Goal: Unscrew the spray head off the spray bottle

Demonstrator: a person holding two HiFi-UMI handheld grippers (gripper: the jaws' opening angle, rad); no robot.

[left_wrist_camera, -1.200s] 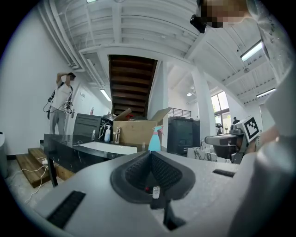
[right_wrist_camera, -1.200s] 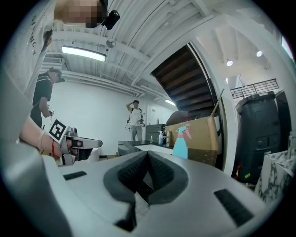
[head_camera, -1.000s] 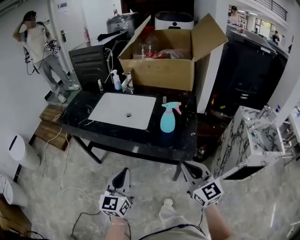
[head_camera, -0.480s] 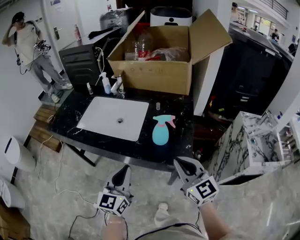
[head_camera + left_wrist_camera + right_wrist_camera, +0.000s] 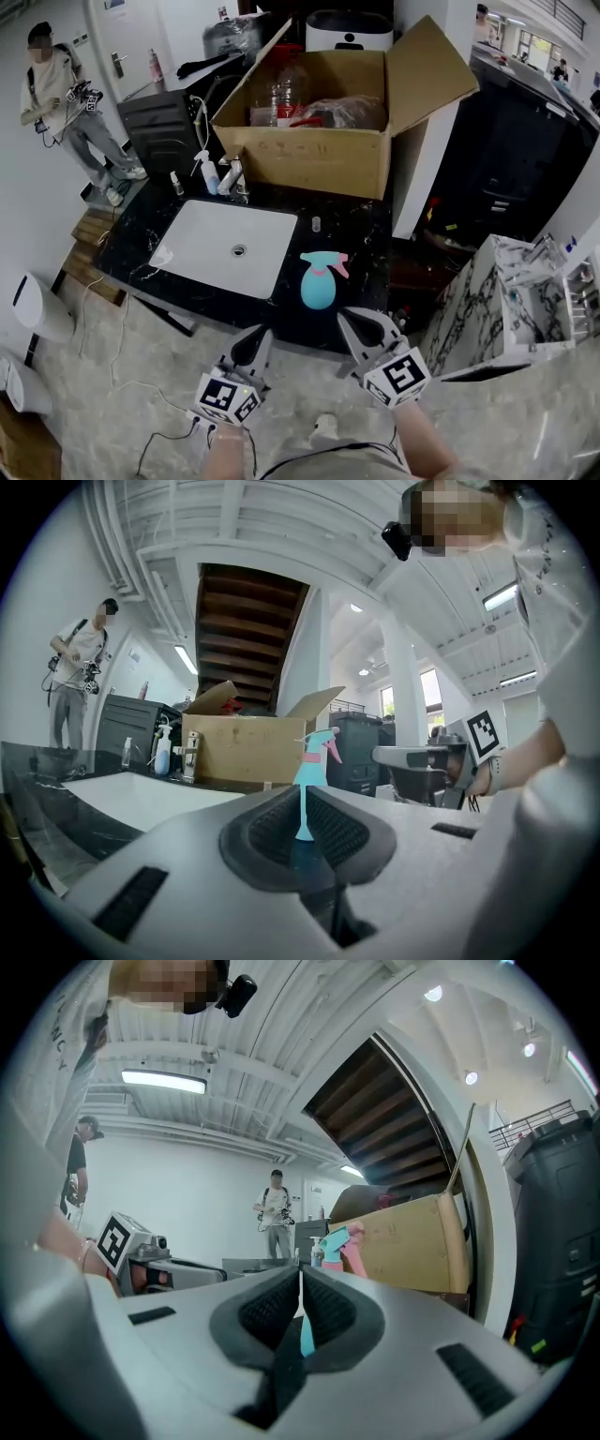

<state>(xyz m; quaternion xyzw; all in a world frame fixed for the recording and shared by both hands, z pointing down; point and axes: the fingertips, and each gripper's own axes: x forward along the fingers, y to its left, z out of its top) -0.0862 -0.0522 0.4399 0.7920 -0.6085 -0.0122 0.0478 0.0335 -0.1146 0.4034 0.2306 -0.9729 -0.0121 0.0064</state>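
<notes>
The left tool [image 5: 251, 345] and the right tool [image 5: 361, 328], each with its jaws pressed together on nothing, were held level and side by side at the near edge of the counter [image 5: 370, 234]. The teal bottle [image 5: 319, 286], its pink-triggered spray head [image 5: 325, 262] on top, stood upright on the counter just ahead of and between the two tools, touched by neither. A sink [image 5: 230, 239] lay ahead and to the left of the left tool, with a box [image 5: 309, 155] beyond the bottle.
</notes>
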